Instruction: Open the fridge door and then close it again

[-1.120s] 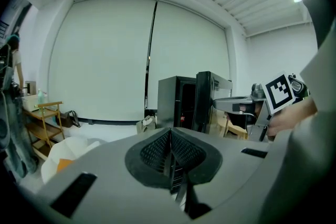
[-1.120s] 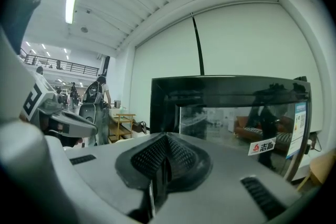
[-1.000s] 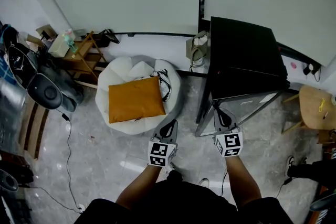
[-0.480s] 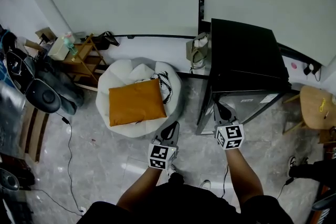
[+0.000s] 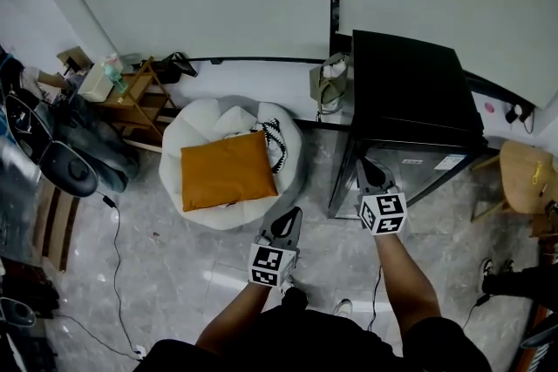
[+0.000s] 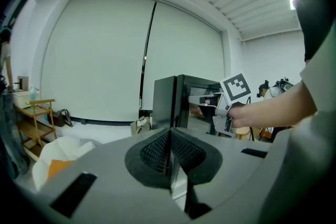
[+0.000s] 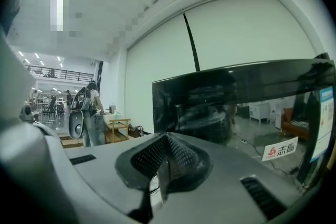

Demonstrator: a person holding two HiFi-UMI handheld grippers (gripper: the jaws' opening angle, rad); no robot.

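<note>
The black mini fridge (image 5: pixel 410 83) stands against the wall at the right of the head view. Its glossy door (image 5: pixel 417 172) faces me and lies nearly flush with the cabinet; I cannot tell whether a slit remains. My right gripper (image 5: pixel 370 172) is shut and empty, its tip at the door's left part. In the right gripper view the door (image 7: pixel 236 102) fills the space just beyond the closed right gripper (image 7: pixel 167 139). My left gripper (image 5: pixel 288 225) hovers over the floor left of the fridge, shut on nothing. Seen past the left gripper (image 6: pixel 169 136), the fridge (image 6: pixel 167 102) shows its side.
A white beanbag (image 5: pixel 196 122) with an orange cushion (image 5: pixel 227 170) lies left of the fridge. A wooden shelf (image 5: pixel 139 96) and dark bags (image 5: pixel 65 161) crowd the far left. A bag (image 5: pixel 327 83) leans by the fridge. A wooden stool (image 5: pixel 523 179) stands at the right.
The right gripper has moved toward the fridge with the door ahead of it; the door has swung from partly open to nearly flush. The left gripper has stayed put.
</note>
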